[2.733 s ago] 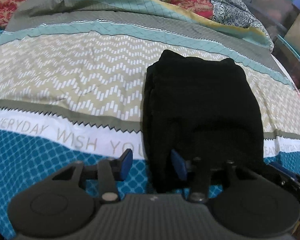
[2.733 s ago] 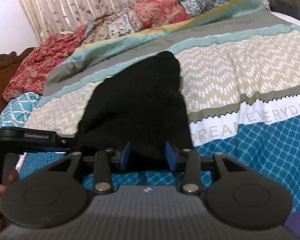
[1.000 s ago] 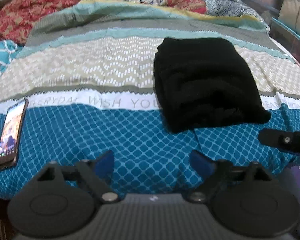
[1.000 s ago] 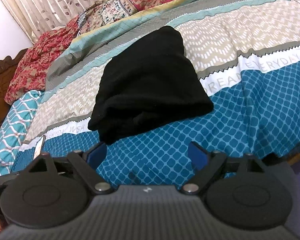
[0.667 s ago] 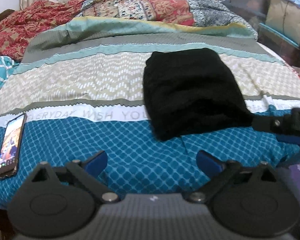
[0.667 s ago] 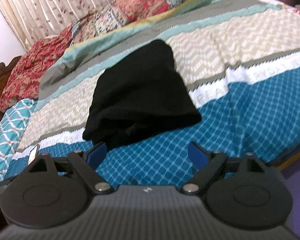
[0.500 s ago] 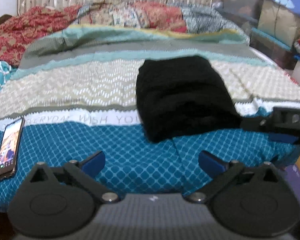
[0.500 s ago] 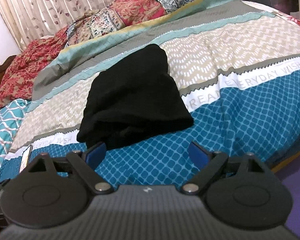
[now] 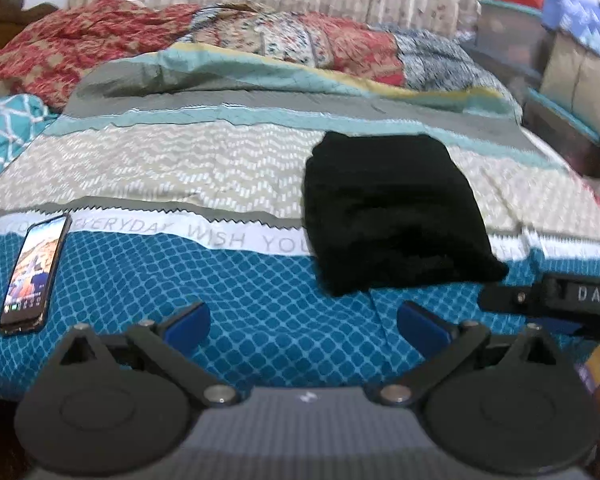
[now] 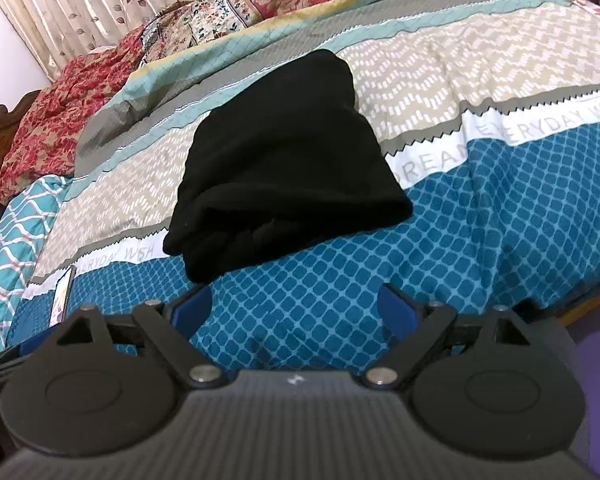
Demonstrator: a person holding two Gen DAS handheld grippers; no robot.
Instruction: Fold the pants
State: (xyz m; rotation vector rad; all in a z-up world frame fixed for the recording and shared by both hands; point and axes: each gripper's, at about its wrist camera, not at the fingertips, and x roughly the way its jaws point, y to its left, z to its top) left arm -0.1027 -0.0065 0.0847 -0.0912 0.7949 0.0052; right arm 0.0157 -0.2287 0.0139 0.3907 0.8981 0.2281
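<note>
black pants (image 9: 392, 216), folded compact, flat on bedspread (image 9: 228, 292)

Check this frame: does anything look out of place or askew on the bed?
Only a phone, screen lit, lying on the bedspread away from the folded black pants. The pants bundle looks compact, its near edge slightly uneven. Nothing else stands out.

Bedspread (image 9: 240, 236) white band: "EVERYDAY WISH YOU", "DREAM EVERYDAY".

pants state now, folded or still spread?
Folded: the black pants lie as a compact stacked bundle on the bedspread, layered edges visible, neither gripper touching them.
</note>
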